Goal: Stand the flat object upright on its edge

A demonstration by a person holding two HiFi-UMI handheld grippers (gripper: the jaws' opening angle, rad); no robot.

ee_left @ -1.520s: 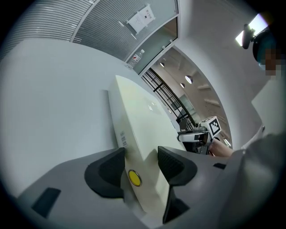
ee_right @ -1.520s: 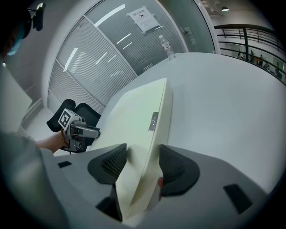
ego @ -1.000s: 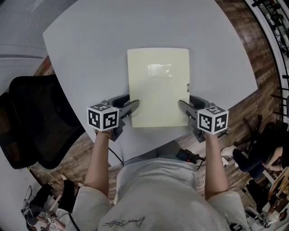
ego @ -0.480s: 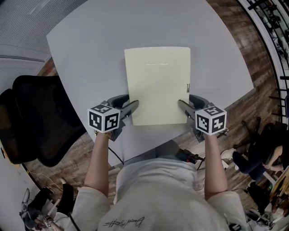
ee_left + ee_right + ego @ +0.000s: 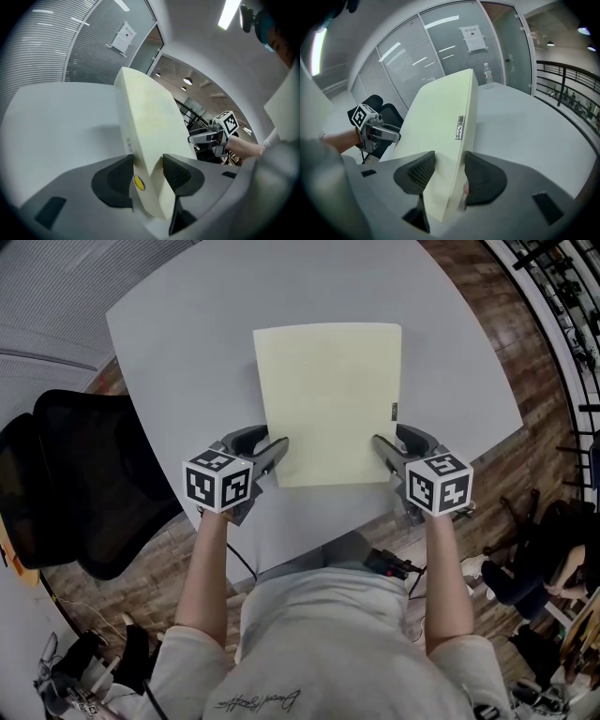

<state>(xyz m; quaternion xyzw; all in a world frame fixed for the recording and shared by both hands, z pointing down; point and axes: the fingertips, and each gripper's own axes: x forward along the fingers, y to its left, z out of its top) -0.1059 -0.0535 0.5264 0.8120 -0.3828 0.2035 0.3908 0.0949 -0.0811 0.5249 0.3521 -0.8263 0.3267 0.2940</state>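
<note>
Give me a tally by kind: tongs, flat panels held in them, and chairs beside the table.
Tongs: 2, left tongs and right tongs
Pale yellow panel: 1
Black office chair: 1
Total: 4

Pale yellow board, grey table

Your pale cream panel is a flat rectangle with a small label on its right edge. It's tilted above the grey table, far end raised, not yet upright.
</note>
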